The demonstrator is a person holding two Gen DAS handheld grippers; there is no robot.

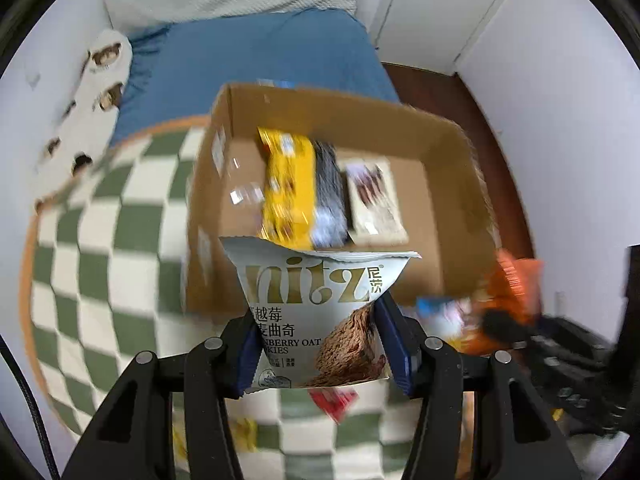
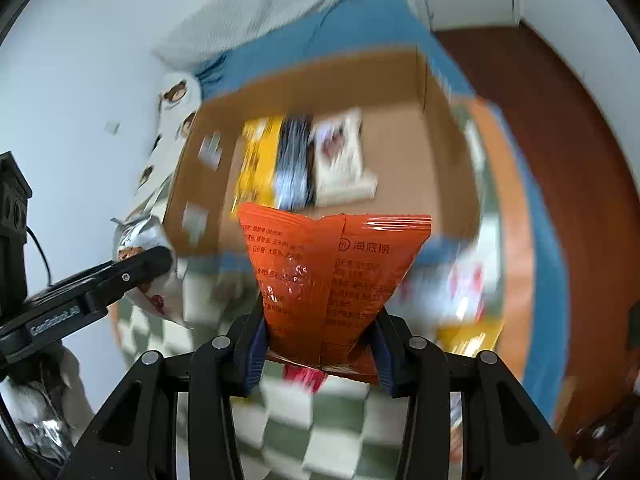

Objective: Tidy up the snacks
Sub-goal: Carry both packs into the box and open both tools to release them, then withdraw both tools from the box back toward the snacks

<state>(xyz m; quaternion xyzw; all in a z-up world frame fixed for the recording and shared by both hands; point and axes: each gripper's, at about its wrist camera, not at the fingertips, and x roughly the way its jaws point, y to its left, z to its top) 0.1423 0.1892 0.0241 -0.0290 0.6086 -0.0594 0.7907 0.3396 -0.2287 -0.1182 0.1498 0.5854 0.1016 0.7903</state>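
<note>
Snacks: three packs lay side by side on the floor of the box (image 1: 436, 136), blurred in both views.
Rug (image 1: 100, 248): green-and-cream checks with an orange border, soft-looking; it lay left of the box.
Box: open brown cardboard with plain, stiff walls; it stood on the rug before the blue bed (image 1: 260, 48).
Yellow pack (image 1: 286, 184): long and glossy, the leftmost of the three.
Dark pack (image 1: 330, 196): narrow, black fading to pale blue, in the middle.
Cream carton (image 1: 376, 200): flat and rectangular, on the right.
Left gripper (image 1: 320, 354): its blue pads were clamped on a pale cookie bag (image 1: 316, 320), crinkled foil flaring to a flat sealed top, held above the near wall of the box.
Right gripper (image 2: 322, 344): its pads squeezed an orange bag (image 2: 336, 264), shiny film with a back seam, pinched near its bottom.
Left view only: a white door and the cookie bag's printed front.
Right view only: the left gripper from the side and dark wood floor (image 2: 560, 140).
</note>
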